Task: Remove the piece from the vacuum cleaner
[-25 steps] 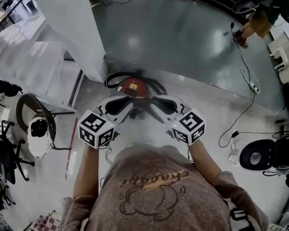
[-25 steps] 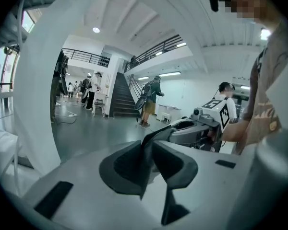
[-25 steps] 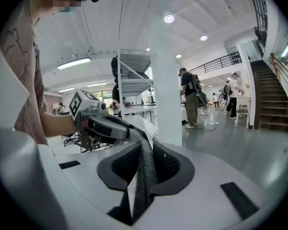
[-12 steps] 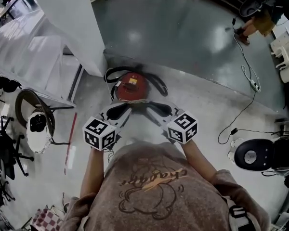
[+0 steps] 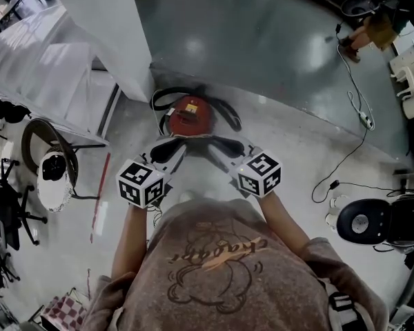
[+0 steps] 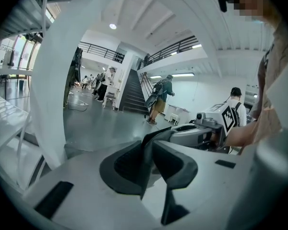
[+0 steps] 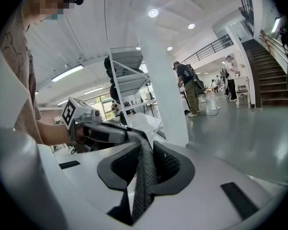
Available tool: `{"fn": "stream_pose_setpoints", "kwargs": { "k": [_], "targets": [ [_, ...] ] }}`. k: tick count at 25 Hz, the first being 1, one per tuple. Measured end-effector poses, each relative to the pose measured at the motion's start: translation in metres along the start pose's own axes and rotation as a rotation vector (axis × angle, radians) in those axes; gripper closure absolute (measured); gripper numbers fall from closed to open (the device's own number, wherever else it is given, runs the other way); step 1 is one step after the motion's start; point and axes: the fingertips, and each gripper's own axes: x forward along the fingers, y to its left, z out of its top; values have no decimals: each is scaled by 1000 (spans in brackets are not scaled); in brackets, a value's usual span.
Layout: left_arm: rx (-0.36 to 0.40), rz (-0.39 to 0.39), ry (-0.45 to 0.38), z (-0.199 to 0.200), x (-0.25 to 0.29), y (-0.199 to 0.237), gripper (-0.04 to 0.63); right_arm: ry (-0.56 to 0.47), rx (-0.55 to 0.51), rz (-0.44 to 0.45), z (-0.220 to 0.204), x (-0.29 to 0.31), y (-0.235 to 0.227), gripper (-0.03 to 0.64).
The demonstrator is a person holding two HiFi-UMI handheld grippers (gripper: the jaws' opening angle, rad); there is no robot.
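Head view looks steeply down on a round red vacuum cleaner standing on a pale floor, with a black hose looped about it. Just on the person's side of it, the left gripper and the right gripper angle in toward each other, tips close together. Each has its jaws drawn nearly together and clamped on the piece, with only the thickness of that piece between the ribbed dark pads.

The piece is a flat, flexible dark band. In the right gripper view its face shows a fine woven mesh; in the left gripper view it shows mostly edge-on, thin and smooth. Its long axis runs crosswise in front of the person, from one gripper to the other. In each gripper view it comes up between the pads and bends away sideways toward the other tool.

From above the band is only a thin dark line between the tips, so its full length and outline are hard to make out. Whether it still touches the vacuum cleaner cannot be told — the grippers' white shells cover that spot. Its lower end drops out of sight beneath the pads in both gripper views.
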Motion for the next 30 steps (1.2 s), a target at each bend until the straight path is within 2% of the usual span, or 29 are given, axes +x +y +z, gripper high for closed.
{"fn": "stream_pose_setpoints", "kwargs": {
  "k": [30],
  "targets": [
    [-20, 49, -28, -5, -11, -7, 523, -10, 10, 17, -3, -2, 9, 554]
  ]
}}
